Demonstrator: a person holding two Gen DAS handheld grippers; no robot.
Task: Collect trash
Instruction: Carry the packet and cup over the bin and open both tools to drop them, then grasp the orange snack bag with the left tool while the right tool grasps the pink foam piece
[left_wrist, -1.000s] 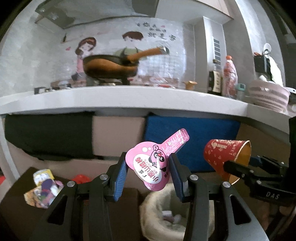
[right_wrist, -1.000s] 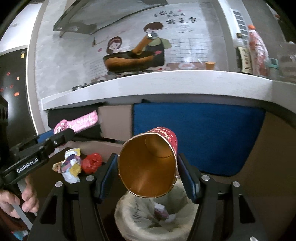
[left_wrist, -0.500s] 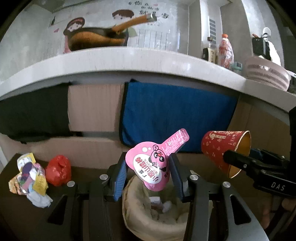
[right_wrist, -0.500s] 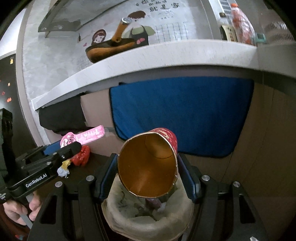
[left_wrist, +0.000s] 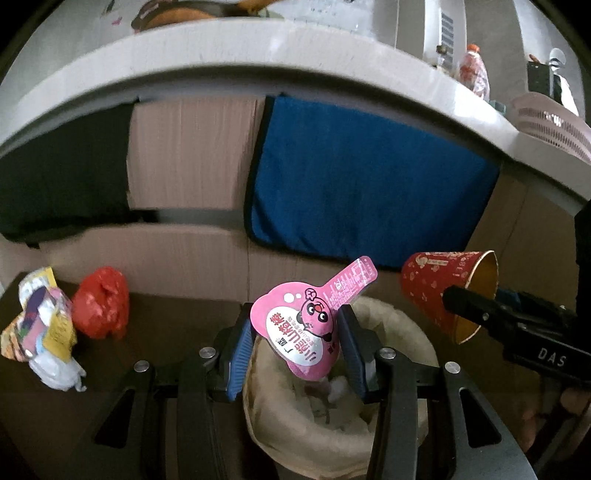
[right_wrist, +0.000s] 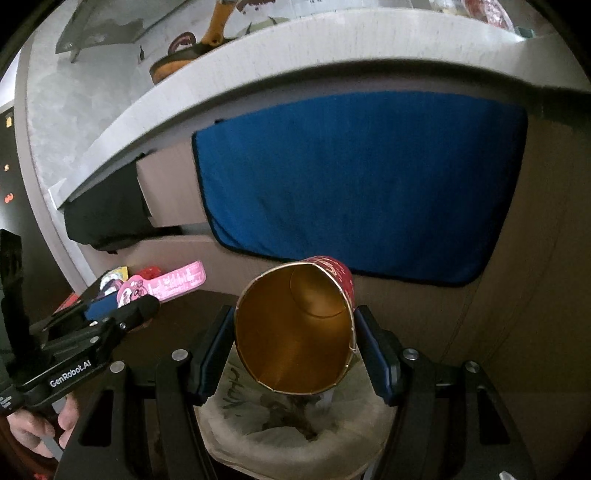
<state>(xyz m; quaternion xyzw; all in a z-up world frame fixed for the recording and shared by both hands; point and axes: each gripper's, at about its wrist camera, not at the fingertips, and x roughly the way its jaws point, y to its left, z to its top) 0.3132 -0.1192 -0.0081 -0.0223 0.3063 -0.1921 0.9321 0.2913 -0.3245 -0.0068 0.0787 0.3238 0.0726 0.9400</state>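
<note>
A pink snack pouch (left_wrist: 303, 332), cartoon face outward, is clamped by its edges between the blue pads of the left tongs (left_wrist: 295, 345), directly above the mouth of a cloth-lined trash bin (left_wrist: 391, 321) on the dark desk (left_wrist: 166, 325). Just to its right, the right tongs (right_wrist: 295, 345) grip a red paper cup (right_wrist: 295, 328) by its sides, gold-lined opening tipped toward the camera, also over the bin. Both pieces appear positioned so that releasing them would drop them straight in. The bin already holds crumpled scraps, pale and partly shadowed; what they are cannot be made out. Farther left on the desk, a red crumpled bag (left_wrist: 101, 302) and a wad of colourful wrappers (left_wrist: 40, 328) wait uncollected. A blue cloth (left_wrist: 362, 199) hangs behind, below a pale counter edge.
</note>
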